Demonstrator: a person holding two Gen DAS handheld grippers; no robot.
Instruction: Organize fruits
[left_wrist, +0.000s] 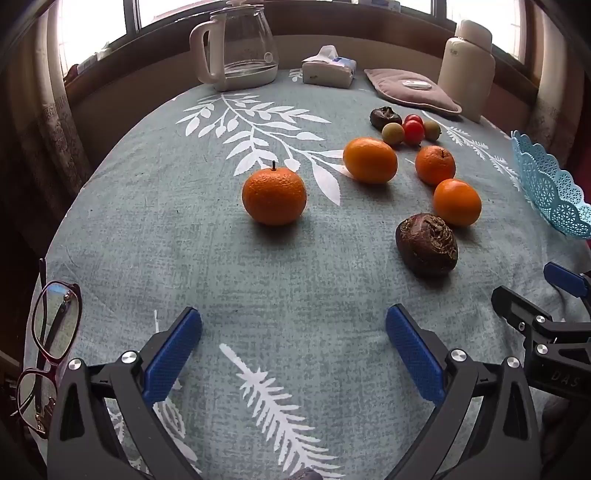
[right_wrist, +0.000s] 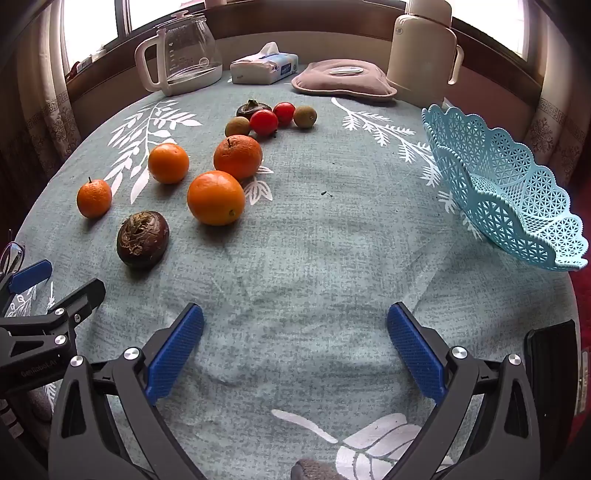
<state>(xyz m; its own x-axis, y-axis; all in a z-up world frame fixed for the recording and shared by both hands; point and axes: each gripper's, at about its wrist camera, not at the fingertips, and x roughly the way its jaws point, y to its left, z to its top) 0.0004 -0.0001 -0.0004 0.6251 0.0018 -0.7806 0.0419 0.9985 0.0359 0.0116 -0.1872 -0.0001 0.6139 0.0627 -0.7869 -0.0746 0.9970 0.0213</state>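
Four oranges (right_wrist: 215, 198) sit loose on the tablecloth (right_wrist: 314, 240), well left of the blue basket (right_wrist: 509, 192); left gripper (left_wrist: 293, 354) and right gripper (right_wrist: 295, 354) both gape wide, holding nothing.

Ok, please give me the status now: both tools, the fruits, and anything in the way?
Left tool open, right tool open, both empty. Fruits loose on tablecloth, basket empty. Path clear.
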